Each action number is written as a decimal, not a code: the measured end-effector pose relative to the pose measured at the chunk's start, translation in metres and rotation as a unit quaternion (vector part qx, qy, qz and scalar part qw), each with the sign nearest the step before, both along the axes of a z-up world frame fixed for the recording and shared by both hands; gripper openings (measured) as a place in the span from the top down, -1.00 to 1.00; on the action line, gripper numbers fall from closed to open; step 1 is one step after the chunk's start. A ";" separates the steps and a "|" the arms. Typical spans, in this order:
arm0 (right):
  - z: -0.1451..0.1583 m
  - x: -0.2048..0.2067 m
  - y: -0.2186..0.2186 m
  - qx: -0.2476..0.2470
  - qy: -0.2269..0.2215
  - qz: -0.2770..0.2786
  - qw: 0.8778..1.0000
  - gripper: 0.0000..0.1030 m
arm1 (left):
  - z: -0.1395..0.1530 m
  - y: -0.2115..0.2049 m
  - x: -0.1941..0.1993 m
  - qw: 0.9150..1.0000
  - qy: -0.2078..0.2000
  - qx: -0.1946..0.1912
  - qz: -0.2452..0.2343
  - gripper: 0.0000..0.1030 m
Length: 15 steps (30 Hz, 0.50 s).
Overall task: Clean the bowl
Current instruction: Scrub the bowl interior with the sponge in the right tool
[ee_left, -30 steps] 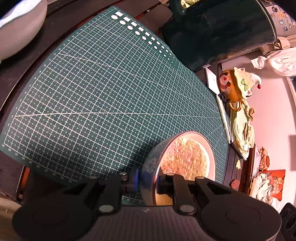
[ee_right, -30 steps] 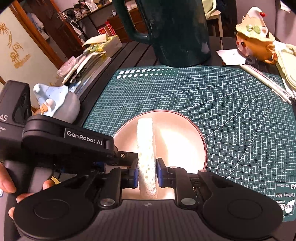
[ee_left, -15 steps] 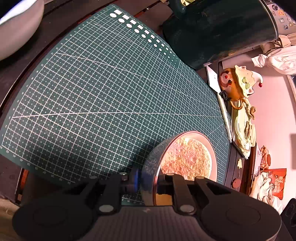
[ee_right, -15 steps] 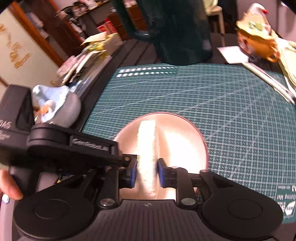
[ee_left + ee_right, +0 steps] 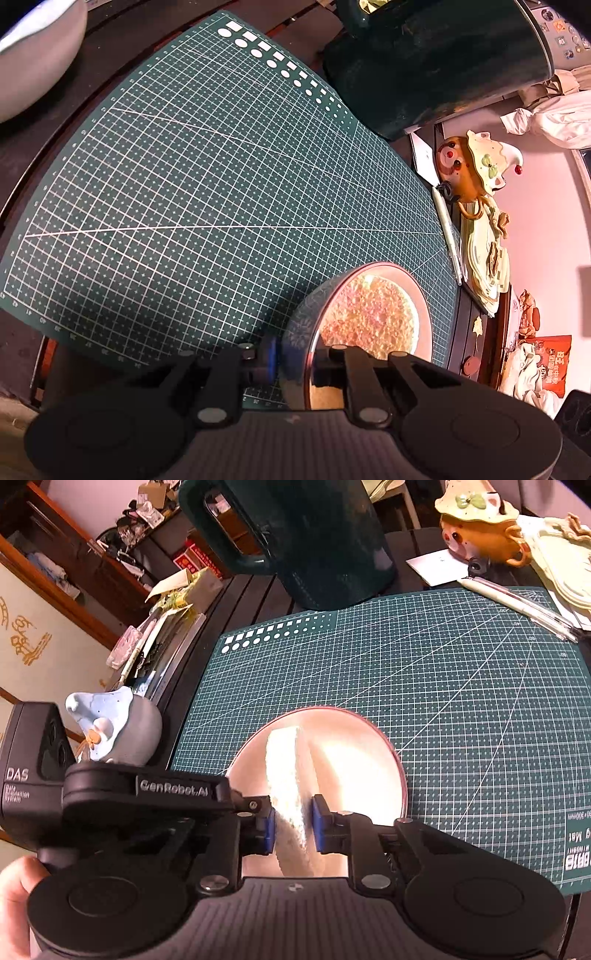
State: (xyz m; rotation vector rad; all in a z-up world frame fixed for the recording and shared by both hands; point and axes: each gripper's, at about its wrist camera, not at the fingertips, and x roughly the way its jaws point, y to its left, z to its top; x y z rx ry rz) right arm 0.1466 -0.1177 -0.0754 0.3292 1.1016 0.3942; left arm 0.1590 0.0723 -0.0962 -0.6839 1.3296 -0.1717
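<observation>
bowl [image 5: 369, 760] sits on the green mat [image 5: 443, 686] | left gripper [image 5: 295, 363] jaws pinch the bowl's rim | right gripper [image 5: 291, 825] jaws, just squeezing in, hold the sponge [image 5: 286, 771] inside the bowl

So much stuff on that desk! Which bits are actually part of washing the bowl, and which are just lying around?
Part of the job:
- bowl, rim pinched by the left gripper
- sponge, clamped in the right gripper inside the bowl

Just lying about:
- green cutting mat
- dark green jug
- orange teapot figure
- blue figurine
- pens
</observation>
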 end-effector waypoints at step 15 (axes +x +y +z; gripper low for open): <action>0.008 -0.009 0.024 -0.089 -0.037 0.010 0.995 0.84 | -0.002 -0.002 0.000 1.000 0.000 0.005 -0.004 0.72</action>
